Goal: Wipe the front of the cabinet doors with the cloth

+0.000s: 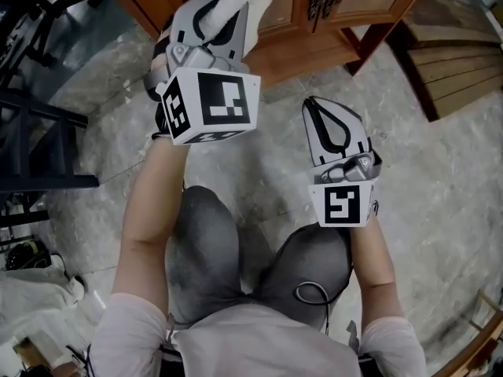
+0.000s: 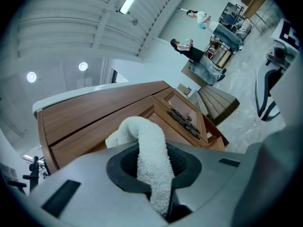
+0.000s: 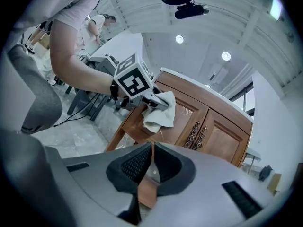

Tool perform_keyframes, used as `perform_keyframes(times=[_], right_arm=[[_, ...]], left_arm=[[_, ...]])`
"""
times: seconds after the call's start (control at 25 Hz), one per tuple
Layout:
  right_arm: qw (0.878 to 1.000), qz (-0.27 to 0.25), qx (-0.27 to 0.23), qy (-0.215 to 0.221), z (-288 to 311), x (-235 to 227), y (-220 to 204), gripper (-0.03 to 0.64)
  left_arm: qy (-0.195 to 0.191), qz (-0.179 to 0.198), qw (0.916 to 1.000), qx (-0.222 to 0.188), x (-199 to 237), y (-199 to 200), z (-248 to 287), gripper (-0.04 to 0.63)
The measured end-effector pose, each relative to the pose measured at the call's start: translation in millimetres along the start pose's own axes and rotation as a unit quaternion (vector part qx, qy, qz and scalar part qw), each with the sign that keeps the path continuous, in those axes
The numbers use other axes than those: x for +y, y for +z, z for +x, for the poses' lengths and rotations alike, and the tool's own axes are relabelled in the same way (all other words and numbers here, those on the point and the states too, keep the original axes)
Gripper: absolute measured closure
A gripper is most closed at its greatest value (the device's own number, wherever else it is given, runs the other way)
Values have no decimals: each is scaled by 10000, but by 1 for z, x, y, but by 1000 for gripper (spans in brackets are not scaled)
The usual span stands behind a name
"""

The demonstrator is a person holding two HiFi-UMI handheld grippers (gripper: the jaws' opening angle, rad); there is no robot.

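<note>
Cabinet doors with the left gripper clenched on the white cloth at the left door, and the right gripper closed, empty, well apart; wiping seemingly under way, right door probably remaining.

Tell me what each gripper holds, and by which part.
The left gripper is shut on the white cloth, pinching a bunched fold; the rest loops out beyond the jaws. The right gripper is shut, holding nothing.

Cloth in hand-held gripper
</note>
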State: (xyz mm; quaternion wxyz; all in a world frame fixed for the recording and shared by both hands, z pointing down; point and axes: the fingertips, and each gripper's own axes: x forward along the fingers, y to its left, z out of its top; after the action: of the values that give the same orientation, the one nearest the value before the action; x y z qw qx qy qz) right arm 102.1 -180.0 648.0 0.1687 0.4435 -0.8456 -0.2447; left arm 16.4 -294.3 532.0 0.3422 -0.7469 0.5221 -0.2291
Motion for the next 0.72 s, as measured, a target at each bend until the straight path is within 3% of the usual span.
perform_keyframes(times=[0.72], right_arm=[[9993, -4, 347, -167, -27, -13, -26, 572]], left_arm=[[-395, 39, 9982, -439, -55, 52, 66, 520]])
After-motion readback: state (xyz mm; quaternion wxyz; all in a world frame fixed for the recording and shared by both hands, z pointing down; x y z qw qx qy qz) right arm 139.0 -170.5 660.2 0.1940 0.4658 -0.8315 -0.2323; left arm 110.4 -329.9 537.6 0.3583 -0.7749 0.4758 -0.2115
